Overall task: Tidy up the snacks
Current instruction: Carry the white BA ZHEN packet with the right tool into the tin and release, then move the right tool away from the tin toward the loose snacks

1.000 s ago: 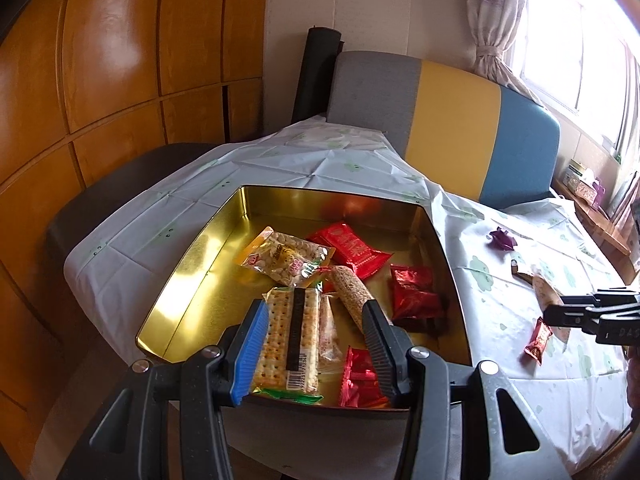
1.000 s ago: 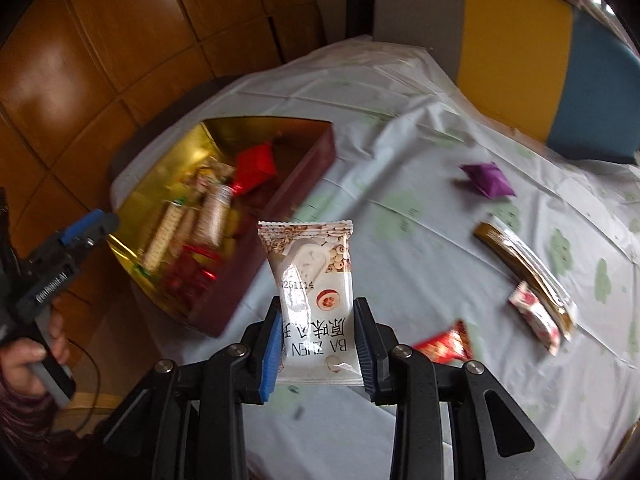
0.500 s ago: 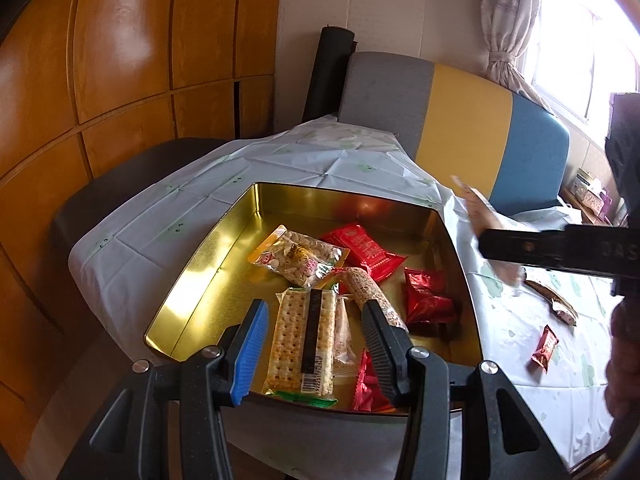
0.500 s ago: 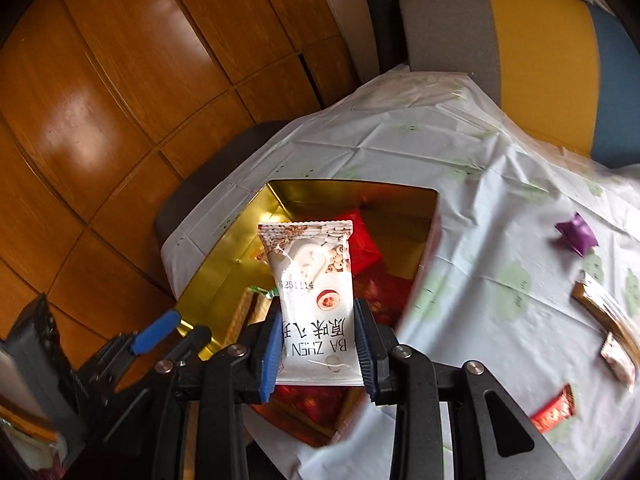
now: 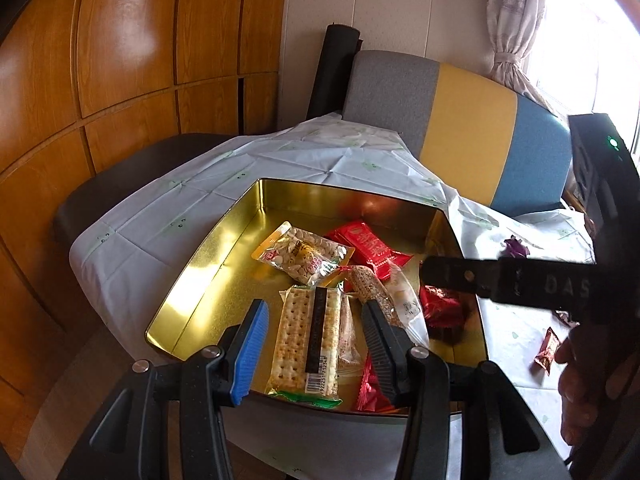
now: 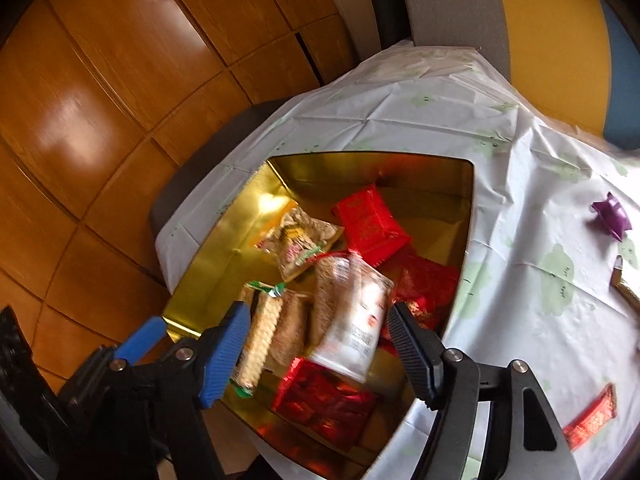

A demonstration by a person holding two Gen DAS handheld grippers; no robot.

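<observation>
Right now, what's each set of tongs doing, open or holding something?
Left tongs: open, holding nothing.
Right tongs: open, white packet between them, not gripped.

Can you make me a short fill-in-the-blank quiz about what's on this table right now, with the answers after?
1. Most snacks lie inside a ____-coloured tin.
2. The white packet is no longer held; the right claw above it is ____.
3. The purple candy lies on the ____, outside the tin.
4. The cracker pack lies between the fingers of the ____ claw.

Answers: gold; open; tablecloth; left
</observation>
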